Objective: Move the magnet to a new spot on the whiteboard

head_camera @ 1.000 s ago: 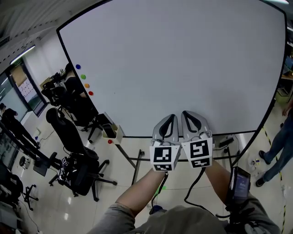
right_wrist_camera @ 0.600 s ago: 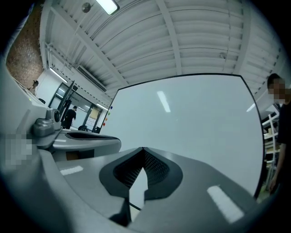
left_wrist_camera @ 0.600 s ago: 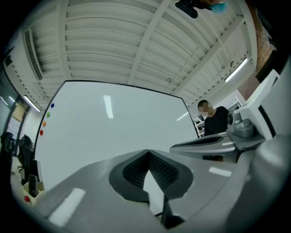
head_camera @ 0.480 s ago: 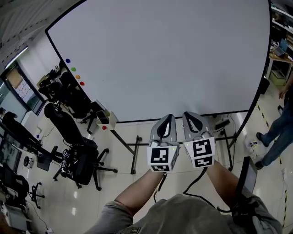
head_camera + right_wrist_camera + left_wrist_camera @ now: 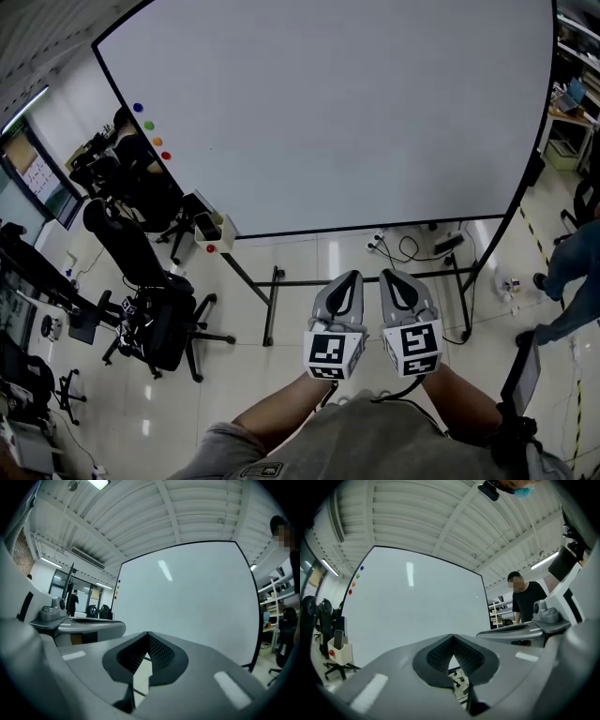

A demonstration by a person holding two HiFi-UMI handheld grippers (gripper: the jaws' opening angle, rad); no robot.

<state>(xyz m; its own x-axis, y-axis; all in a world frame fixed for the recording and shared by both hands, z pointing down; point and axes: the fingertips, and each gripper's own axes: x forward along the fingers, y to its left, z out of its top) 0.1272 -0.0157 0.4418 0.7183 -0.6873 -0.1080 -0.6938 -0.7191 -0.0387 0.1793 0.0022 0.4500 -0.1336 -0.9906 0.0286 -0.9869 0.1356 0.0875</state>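
A large whiteboard on a stand fills the upper head view. A short column of small round magnets runs down its left edge: blue, green, orange, red. My left gripper and right gripper hang side by side low in front of the board, well short of it and far from the magnets. Both are shut with nothing between the jaws. The left gripper view shows the magnets at far left, and the right gripper view shows them as tiny dots.
Black office chairs crowd the floor at left. A white holder box hangs at the board's lower left corner, with a red round thing under it. Cables lie by the stand's legs. A person stands at right.
Both grippers have sunk lower in the head view and drawn back from the board, still side by side and shut. The board now sits higher and farther away in the picture.
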